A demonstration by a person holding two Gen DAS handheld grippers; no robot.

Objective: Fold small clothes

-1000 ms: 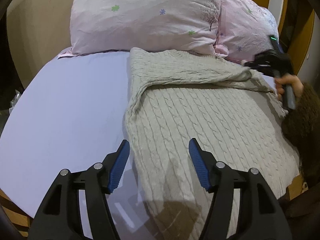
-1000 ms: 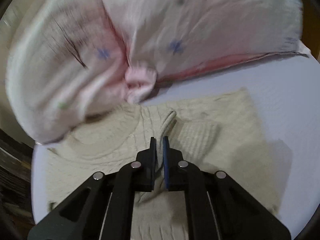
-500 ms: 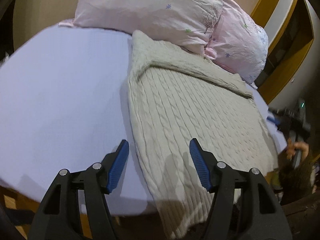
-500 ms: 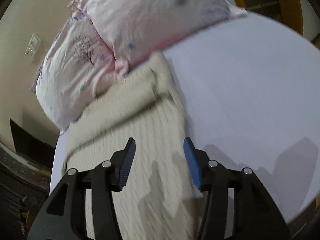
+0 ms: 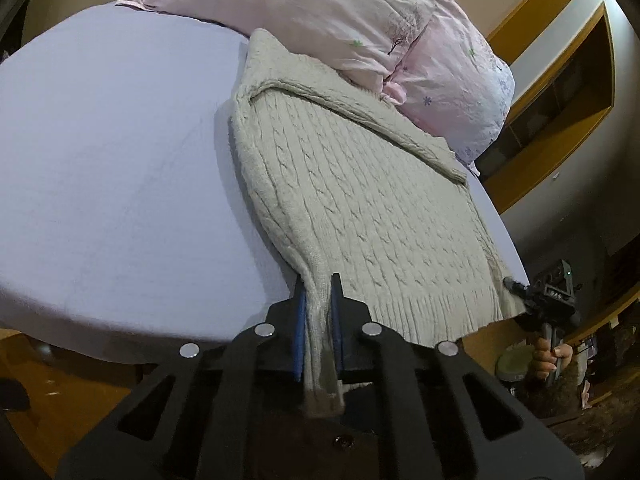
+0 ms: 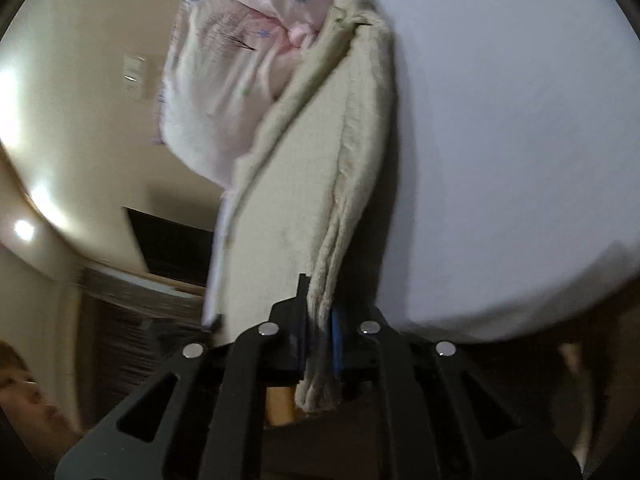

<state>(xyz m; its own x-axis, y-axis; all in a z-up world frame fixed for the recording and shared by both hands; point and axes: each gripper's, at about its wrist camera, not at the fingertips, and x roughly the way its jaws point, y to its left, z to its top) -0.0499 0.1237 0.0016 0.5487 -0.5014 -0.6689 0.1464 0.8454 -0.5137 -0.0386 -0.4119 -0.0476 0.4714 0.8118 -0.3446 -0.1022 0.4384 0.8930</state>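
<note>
I have my left gripper (image 5: 318, 300) and right gripper (image 6: 316, 300) each clamped on a hem corner of the cable-knit sweater (image 5: 360, 200), which lies flat on the bed (image 5: 120, 160). This looks like the bottom-to-top fold; next I must carry both corners evenly toward the pillows (image 5: 320, 12)

- The left gripper (image 5: 318, 312), wide open above the sweater (image 5: 360, 200) half a second ago, is now closed on the sweater's near left hem corner.
- The right gripper (image 6: 318, 320), also open half a second ago, now pinches the opposite hem corner.
- The folded sleeve, held by the right gripper one second ago, now lies released across the sweater near the pillows (image 5: 320, 12).
</note>
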